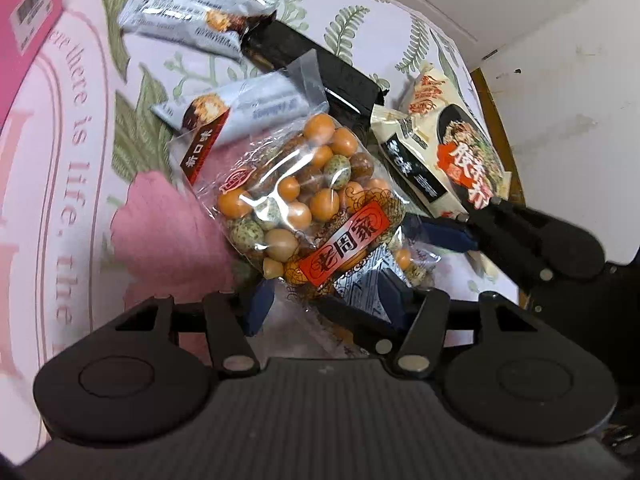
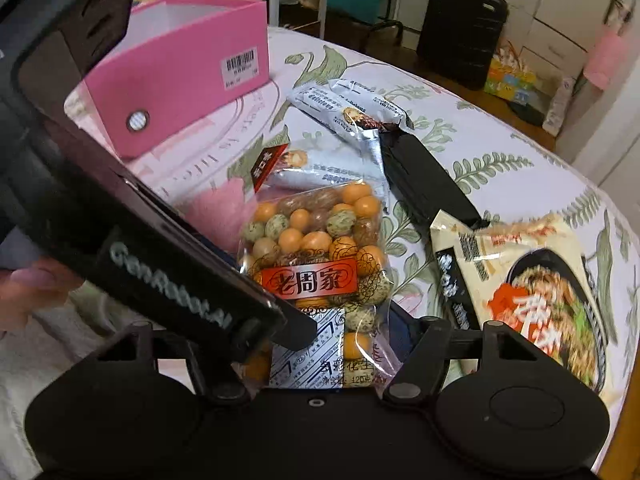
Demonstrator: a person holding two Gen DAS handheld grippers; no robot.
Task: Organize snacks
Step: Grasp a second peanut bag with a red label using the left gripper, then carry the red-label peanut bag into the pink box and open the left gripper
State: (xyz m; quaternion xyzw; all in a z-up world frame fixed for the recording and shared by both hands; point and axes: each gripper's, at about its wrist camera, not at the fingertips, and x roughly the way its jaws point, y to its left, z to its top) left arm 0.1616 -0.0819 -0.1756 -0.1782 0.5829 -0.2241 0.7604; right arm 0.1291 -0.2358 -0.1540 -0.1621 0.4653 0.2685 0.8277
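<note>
Snack bag (image 1: pixel 304 208): clear, orange and speckled balls, pinched by both claws (image 1: pixel 326 304) (image 2: pixel 344 344).

Floral tablecloth (image 2: pixel 500 148) (pink lettering), black suitcase (image 2: pixel 460 24) — behind, white cabinets (image 2: pixel 560 8)

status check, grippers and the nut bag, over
Left gripper around near end of nut bag, closure unclear. Right gripper beside bag, state unclear. Noodle packet and pink box flank it.
</note>
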